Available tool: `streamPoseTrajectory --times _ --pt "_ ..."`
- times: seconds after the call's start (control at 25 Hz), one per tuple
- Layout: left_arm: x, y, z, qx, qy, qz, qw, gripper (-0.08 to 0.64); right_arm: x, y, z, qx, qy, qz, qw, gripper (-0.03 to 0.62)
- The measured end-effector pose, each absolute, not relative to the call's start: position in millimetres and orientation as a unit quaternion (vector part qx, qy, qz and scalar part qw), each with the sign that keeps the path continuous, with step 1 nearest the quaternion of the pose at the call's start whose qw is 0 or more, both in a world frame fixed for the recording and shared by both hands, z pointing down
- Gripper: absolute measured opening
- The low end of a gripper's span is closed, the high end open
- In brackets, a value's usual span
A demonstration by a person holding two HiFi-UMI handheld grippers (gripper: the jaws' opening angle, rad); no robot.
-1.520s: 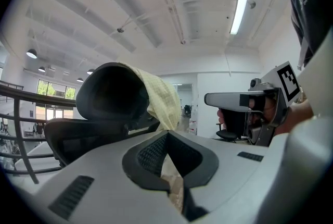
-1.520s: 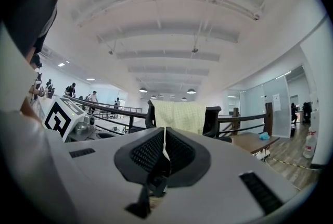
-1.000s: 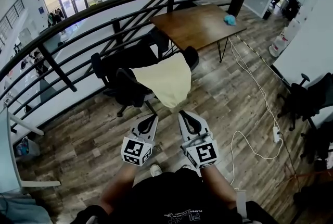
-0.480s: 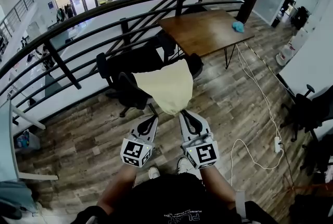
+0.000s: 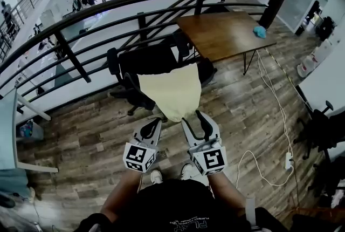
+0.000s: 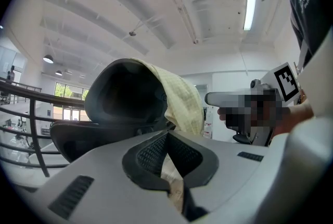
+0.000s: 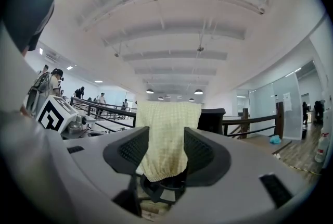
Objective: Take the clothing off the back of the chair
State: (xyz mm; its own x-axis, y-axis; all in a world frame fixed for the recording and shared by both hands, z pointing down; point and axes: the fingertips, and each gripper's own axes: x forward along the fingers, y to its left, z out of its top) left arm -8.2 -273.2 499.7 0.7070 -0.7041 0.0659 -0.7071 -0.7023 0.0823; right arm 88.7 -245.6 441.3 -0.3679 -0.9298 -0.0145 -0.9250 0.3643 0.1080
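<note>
Pale yellow clothing (image 5: 171,90) hangs over the back of the black chair (image 5: 145,61), its long axis running from the top edge of the chair back on the far side down toward the person, so the loose bottom hem is the nearest part. That hem lies just beyond and between the two claws, slightly closer to the right one.

In the right gripper view the right gripper (image 7: 165,134) has its jaws set wide, and the clothing (image 7: 166,113) fills the gap between them straight ahead, with the dark chair back (image 7: 210,116) behind it to the right. Nothing is held yet. From the head view the right gripper (image 5: 195,119) points directly at the hem, so it seems the better placed to take the cloth by pushing forward and closing.

The left gripper (image 5: 156,122) sits just left of the hem. In its own view the left gripper (image 6: 166,135) has its jaws together at the tips with nothing between them, and the clothing (image 6: 182,98) hangs past them, up and to the right, draped on the chair (image 6: 125,98).

Compared with a second ago, both claws are closer to the chair: the hem was clearly apart from the tips then and now nearly reaches them. The right jaws also look more open than before. The clothing itself has not shifted on the chair.
</note>
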Motion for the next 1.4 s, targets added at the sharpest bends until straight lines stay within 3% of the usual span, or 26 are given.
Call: streamPoseTrajectory --times 0.08,0.24,0.76,1.4 --pt "-9.3 -274.4 501.7 0.918 -0.393 0.016 0.052 0.011 90.6 -249.2 442.7 0.556 -0.830 -0.044 0.020 0.243" --pt "-10.6 -277.2 502.8 0.910 -0.410 0.018 0.052 0.009 91.3 -258.2 444.2 0.543 -0.839 -0.038 0.014 0.275" --pt "-14.0 -281.9 499.0 0.891 -0.452 0.018 0.050 0.009 90.1 -283.3 448.0 0.520 -0.854 -0.017 0.012 0.316" --pt "-36.5 -275.0 488.7 0.877 -0.478 0.008 0.043 0.009 92.0 -297.1 447.9 0.563 -0.824 -0.043 0.047 0.316"
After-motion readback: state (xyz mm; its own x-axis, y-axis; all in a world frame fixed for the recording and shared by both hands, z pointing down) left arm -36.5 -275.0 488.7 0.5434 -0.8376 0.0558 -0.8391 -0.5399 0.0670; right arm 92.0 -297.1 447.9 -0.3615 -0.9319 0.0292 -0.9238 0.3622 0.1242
